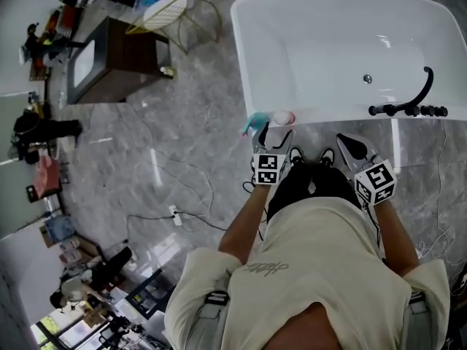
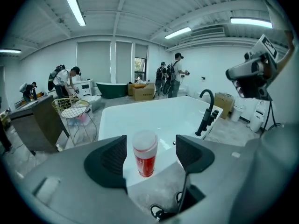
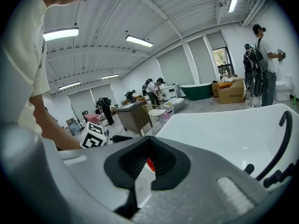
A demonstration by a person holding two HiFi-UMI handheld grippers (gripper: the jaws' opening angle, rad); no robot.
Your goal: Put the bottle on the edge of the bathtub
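A small red bottle (image 2: 145,154) with a white cap stands upright on the near rim of the white bathtub (image 2: 135,115). My left gripper (image 2: 148,157) is open, with its dark pads on either side of the bottle and a gap on both sides. In the head view the bottle (image 1: 283,117) sits on the tub rim (image 1: 328,115) just ahead of the left gripper (image 1: 277,131). My right gripper (image 1: 344,141) hangs to the right of it, near the rim. In the right gripper view my right gripper (image 3: 148,164) is shut with nothing held, and a sliver of the red bottle (image 3: 150,163) shows behind it.
A black faucet (image 1: 412,100) stands on the tub's right rim, and the drain (image 1: 367,79) lies inside. A teal object (image 1: 255,122) rests by the tub's near corner. A dark cabinet (image 1: 117,57), a wire chair (image 1: 164,9) and floor cables (image 1: 175,214) are to the left. People stand in the background.
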